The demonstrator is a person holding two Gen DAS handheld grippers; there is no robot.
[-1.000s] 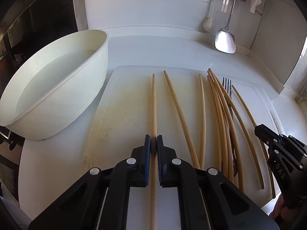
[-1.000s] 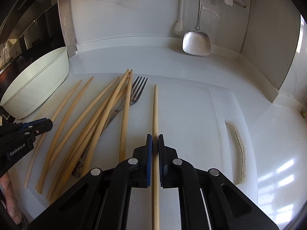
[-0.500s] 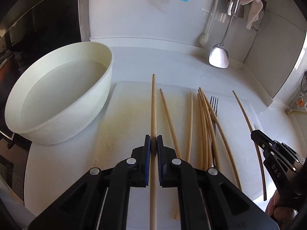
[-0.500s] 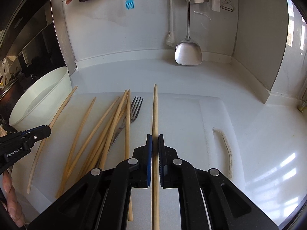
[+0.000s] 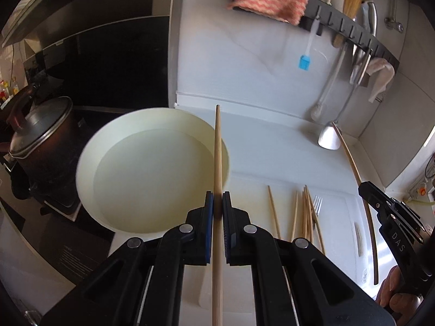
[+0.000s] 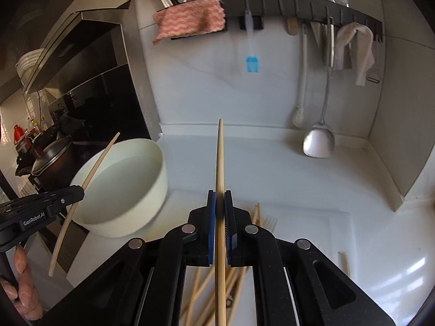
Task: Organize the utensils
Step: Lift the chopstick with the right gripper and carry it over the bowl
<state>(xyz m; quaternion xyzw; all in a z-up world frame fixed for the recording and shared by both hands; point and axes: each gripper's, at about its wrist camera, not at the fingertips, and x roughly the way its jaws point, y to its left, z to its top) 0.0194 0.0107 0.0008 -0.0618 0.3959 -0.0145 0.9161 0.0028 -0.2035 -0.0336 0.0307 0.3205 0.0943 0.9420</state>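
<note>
Left gripper pinches a chopstick partway along its length, blue pads pressed on both sides, long axis running straight along the fingers, tip pointing away toward the back wall and hanging over the near-right rim of the white bowl; likely held lengthwise so it can be dropped or stood somewhere in one go. Right gripper clamps a second chopstick the same way, axis along the fingers, tip aimed at the back wall, lifted clear of the board. Below both, loose chopsticks and a fork lie on the white cutting board, roughly parallel, tips toward the back edge of the counter, a few crossing. Bowl sits at the counter's left edge, touching or just beside the board, holds water. Further back a spatula hangs against the wall from a rack. Sorting looks early, most sticks unpicked
</note>
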